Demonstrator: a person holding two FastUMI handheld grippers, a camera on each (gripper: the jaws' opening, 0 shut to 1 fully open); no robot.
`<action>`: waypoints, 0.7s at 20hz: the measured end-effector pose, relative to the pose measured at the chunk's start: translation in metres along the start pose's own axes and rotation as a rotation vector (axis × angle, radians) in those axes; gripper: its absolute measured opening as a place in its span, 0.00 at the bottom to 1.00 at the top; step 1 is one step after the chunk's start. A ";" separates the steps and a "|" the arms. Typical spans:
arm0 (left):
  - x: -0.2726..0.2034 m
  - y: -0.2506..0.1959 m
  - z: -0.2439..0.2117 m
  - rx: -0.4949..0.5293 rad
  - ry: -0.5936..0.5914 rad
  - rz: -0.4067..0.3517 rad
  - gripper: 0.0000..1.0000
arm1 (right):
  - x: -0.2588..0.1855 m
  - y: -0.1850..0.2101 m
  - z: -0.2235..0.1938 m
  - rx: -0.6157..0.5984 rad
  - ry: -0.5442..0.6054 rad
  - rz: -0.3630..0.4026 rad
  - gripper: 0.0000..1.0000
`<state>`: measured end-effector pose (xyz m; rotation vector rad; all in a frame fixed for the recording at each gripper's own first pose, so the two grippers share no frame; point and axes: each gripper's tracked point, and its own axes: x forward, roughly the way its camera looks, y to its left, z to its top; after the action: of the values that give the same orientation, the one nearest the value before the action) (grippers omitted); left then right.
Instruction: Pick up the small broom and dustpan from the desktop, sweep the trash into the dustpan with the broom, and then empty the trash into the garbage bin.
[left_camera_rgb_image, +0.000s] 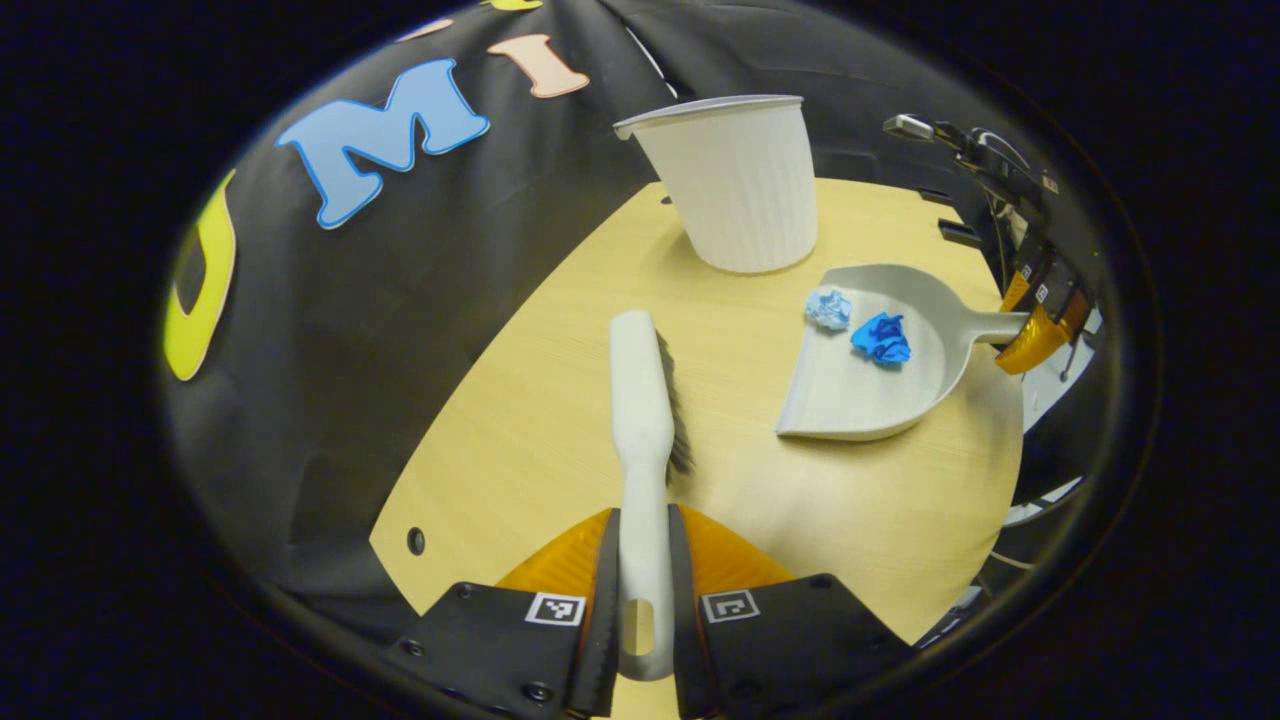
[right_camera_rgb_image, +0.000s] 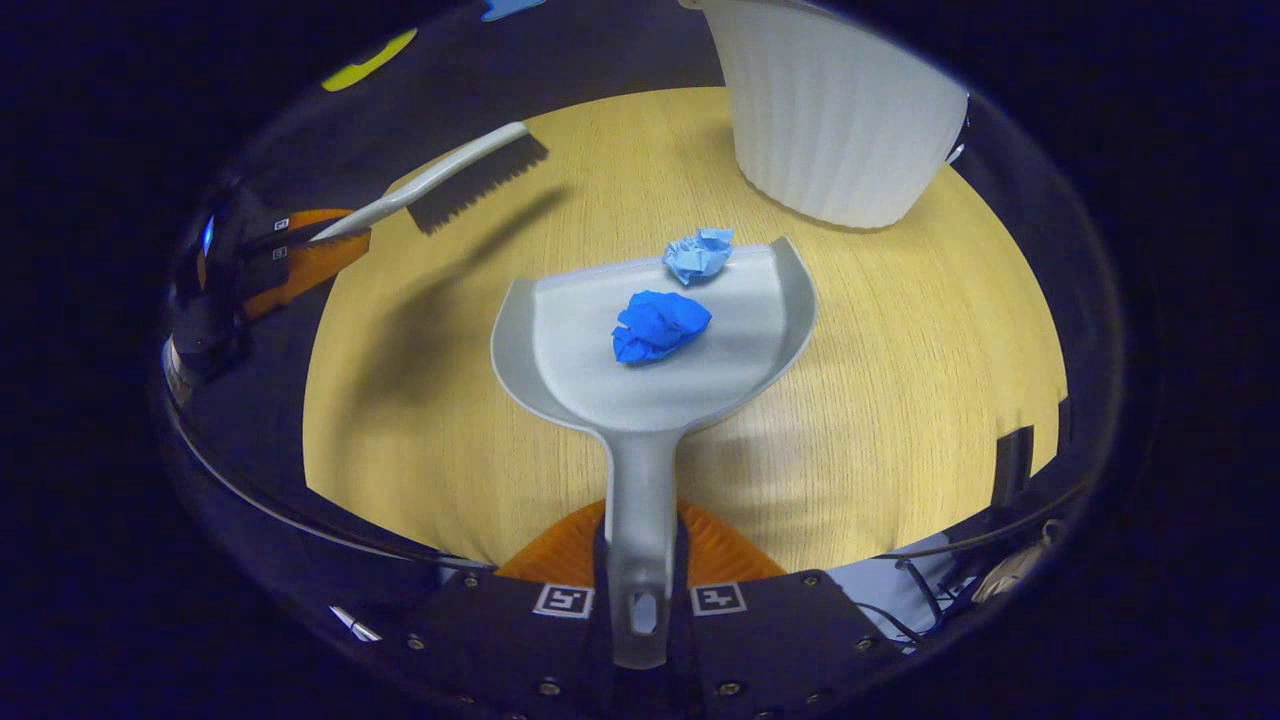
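Pinching the dustpan (right_camera_rgb_image: 655, 345) handle, the right tool (right_camera_rgb_image: 640, 600) keeps it level so both blue paper wads (right_camera_rgb_image: 660, 325) stay aboard; the garbage bin (right_camera_rgb_image: 835, 110) stands at one o'clock on the counter (right_camera_rgb_image: 900, 400). The left tool (left_camera_rgb_image: 640, 600) grips the broom (left_camera_rgb_image: 640, 400), parked aside.

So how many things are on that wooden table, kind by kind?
Paper wads: 2, dark blue and light blue
Dustpan: 1
Broom: 1
Bin: 1
Total: 5
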<state>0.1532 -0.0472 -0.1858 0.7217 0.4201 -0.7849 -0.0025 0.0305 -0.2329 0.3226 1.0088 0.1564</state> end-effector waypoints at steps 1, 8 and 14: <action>0.000 0.001 -0.002 -0.006 0.000 0.001 0.31 | -0.002 0.000 0.001 -0.009 -0.004 0.002 0.21; 0.000 0.004 -0.010 -0.027 0.011 0.011 0.31 | -0.033 0.002 0.018 -0.031 -0.108 0.053 0.21; -0.008 0.014 -0.026 -0.044 0.021 0.024 0.31 | -0.083 0.007 0.048 -0.044 -0.191 0.103 0.21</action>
<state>0.1566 -0.0177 -0.1933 0.6934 0.4455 -0.7441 -0.0053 0.0053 -0.1405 0.3430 0.7989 0.2365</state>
